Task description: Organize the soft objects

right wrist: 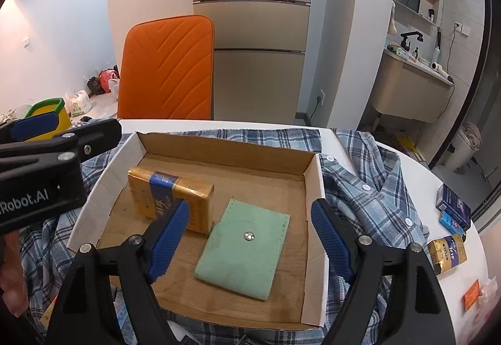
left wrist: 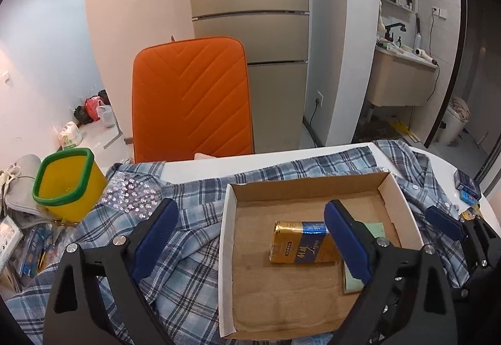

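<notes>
Green pouch [right wrist: 242, 246] lies flat on the floor of the shallow cardboard box [right wrist: 310, 188], snap facing up, just beside a gold and blue packet [right wrist: 170, 199] to its left. Right gripper [right wrist: 250, 235] hovers over the pouch, jaws spread wide to either side, pads not touching it. Left gripper [left wrist: 250, 238] jaws wide, nothing clamped, above the packet. Box sits on a plaid shirt [right wrist: 369, 191] spread over the white table [right wrist: 451, 291]. Yellow bin [left wrist: 67, 185] at far left.

The cardboard tray [right wrist: 313, 188] is matt brown inside with white outer walls. A glossy gold-and-blue foil packet [right wrist: 169, 191] lies beside a matt green suede-like pouch [right wrist: 241, 251] with a shiny metal snap [right wrist: 249, 236], all resting on soft woven plaid cloth [left wrist: 188, 219].
</notes>
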